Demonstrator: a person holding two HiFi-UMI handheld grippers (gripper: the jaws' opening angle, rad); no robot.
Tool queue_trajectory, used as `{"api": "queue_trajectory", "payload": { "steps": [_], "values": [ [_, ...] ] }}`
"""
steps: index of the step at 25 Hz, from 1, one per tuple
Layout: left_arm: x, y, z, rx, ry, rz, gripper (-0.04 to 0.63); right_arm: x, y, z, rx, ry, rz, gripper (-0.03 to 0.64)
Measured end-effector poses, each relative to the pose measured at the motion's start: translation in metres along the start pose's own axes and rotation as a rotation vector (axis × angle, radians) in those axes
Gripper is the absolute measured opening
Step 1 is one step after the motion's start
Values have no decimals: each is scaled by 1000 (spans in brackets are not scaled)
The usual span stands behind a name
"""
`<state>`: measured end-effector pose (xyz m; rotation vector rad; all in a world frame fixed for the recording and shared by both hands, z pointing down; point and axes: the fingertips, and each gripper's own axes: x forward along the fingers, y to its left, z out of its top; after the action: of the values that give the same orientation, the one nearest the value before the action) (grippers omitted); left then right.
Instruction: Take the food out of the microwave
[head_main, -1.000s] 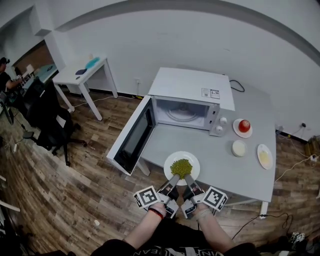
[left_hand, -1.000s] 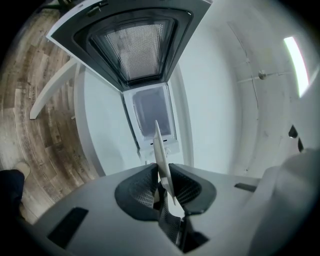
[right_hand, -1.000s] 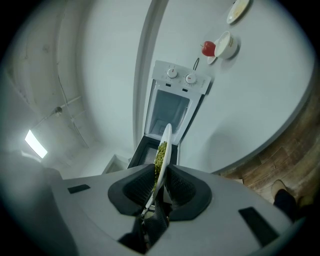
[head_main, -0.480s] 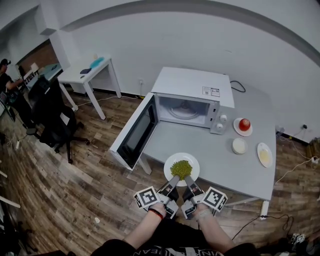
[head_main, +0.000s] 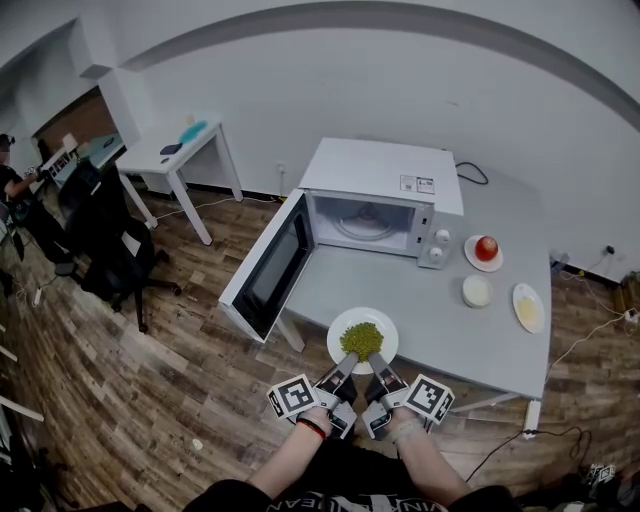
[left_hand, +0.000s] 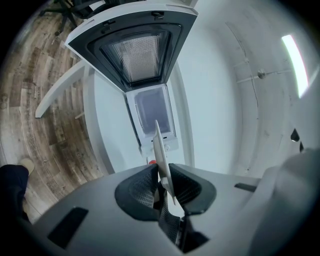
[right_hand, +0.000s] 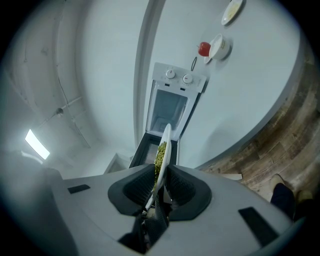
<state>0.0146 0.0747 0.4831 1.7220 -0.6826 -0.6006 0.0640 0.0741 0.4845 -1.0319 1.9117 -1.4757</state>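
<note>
The left tool (head_main: 344, 368) and the right tool (head_main: 378, 365) are side by side, each clenched on the near rim of a round white plate heaped with green peas (head_main: 362, 338). The plate lies level over the front part of the grey table (head_main: 450, 340). It is outside the white microwave oven (head_main: 385, 170) and apart from it. The oven's dark-windowed door (head_main: 268, 272) stands swung open to the left.
</note>
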Motion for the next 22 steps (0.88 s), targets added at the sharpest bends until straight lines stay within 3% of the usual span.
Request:
{"api": "queue_trajectory", "payload": {
  "steps": [8, 16, 19, 22],
  "values": [
    [6, -5, -3, -29, -1, -27, 66, -1, -1, 2, 22, -1, 4, 78],
    [2, 8, -2, 14, 14, 37, 66, 0, -5, 1, 25, 7, 10, 78],
    [5, 4, -3, -30, 5, 7, 66, 2, -8, 2, 9, 15, 3, 78],
    [4, 9, -2, -20, 9, 31, 66, 3, -11, 1, 19, 22, -2, 78]
  ]
}}
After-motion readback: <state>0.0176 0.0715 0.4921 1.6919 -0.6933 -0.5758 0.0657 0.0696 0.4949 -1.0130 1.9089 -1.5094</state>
